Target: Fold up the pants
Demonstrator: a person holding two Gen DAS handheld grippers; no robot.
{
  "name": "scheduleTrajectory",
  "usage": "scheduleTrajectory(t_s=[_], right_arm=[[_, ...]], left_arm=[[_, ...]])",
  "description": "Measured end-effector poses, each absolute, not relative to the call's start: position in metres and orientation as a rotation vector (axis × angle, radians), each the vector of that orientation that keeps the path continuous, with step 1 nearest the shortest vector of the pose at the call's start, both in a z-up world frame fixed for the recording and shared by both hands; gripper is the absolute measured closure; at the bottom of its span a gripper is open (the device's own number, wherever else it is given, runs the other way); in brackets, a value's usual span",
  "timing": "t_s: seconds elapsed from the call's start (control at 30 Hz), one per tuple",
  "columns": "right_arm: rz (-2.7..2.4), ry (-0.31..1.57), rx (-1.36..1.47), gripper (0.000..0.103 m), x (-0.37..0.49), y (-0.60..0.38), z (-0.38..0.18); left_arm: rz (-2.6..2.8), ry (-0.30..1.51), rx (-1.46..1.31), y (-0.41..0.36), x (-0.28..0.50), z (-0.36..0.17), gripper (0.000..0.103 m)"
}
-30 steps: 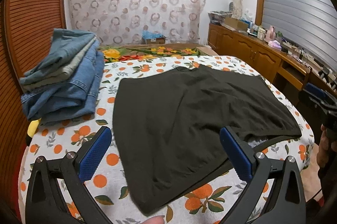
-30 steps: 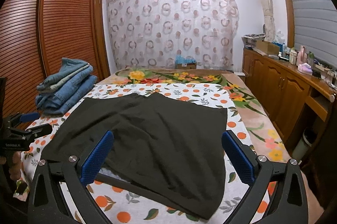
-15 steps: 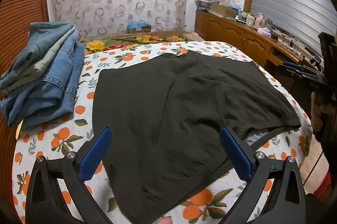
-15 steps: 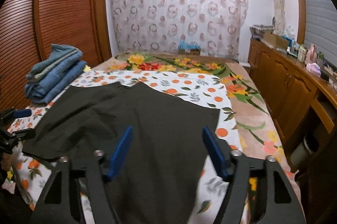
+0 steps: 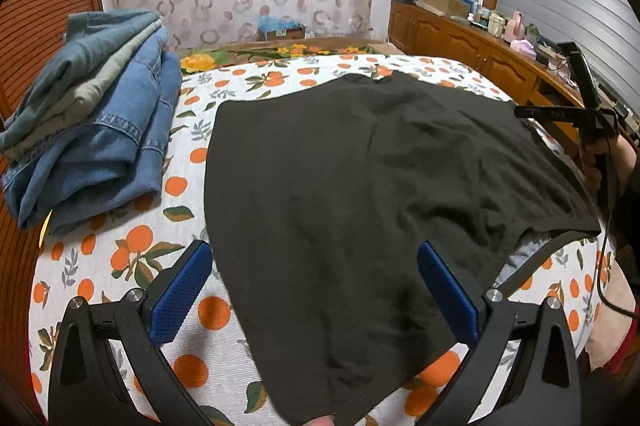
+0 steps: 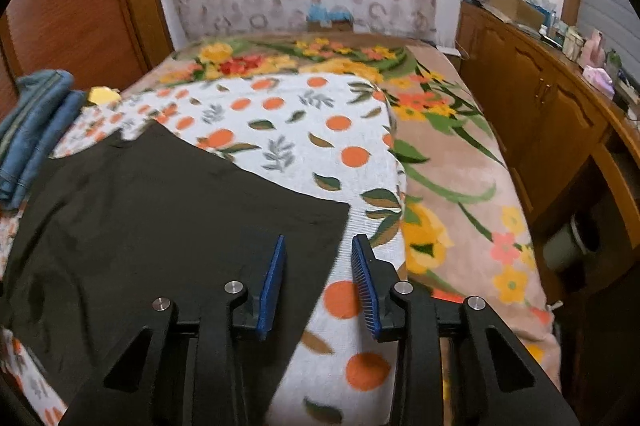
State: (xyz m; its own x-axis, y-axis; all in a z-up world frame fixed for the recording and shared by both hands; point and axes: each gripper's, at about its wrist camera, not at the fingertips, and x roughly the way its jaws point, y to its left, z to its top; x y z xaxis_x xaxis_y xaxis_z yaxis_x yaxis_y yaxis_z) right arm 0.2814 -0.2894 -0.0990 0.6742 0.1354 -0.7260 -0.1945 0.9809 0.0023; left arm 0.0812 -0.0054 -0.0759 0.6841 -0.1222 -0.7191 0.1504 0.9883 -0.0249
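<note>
My left tongs (image 5: 314, 280) are hanging wide open over the near edge of the dark pants (image 5: 372, 194), which are lying flat on the orange-print bedspread (image 5: 120, 258), while my right tongs (image 6: 319, 276) are narrowed but empty, straddling the pants' right edge. I am judging the cloth light, limp and prone to sagging, so I am favouring a pinch at the hem corners. The left view is showing the stack of folded jeans (image 5: 92, 114) and a lifted flap at the right; the right view is showing the floral blanket (image 6: 452, 194).
</note>
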Motion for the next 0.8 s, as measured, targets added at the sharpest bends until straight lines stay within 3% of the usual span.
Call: scheduleTrajectory(t_s=[0.1,0.23,0.33,0.67,0.73,0.8], right_arm=[[0.180,0.816,-0.068,0.077,0.276,-0.285,-0.086],[0.202,0.818,-0.065,0.099,0.270,-0.287,-0.076],[0.193,0.795,-0.089,0.102,0.270,-0.285,-0.070],[0.046,0.744,-0.119,0.100,0.251,-0.294,-0.056],[0.077,0.730,-0.105,0.085,0.234,-0.293,-0.050],[0.111,0.704,-0.103,0.081,0.212,-0.286,-0.043]], left_arm=[[-0.151,0.814,0.047,-0.004,0.081,-0.079,0.000],[-0.140,0.824,0.051,-0.001,0.080,-0.083,0.000],[-0.134,0.833,0.052,0.001,0.079,-0.086,0.000],[-0.135,0.837,0.059,0.005,0.074,-0.086,0.000],[-0.140,0.835,0.057,0.005,0.072,-0.086,0.000],[-0.143,0.833,0.057,0.004,0.069,-0.085,0.001]])
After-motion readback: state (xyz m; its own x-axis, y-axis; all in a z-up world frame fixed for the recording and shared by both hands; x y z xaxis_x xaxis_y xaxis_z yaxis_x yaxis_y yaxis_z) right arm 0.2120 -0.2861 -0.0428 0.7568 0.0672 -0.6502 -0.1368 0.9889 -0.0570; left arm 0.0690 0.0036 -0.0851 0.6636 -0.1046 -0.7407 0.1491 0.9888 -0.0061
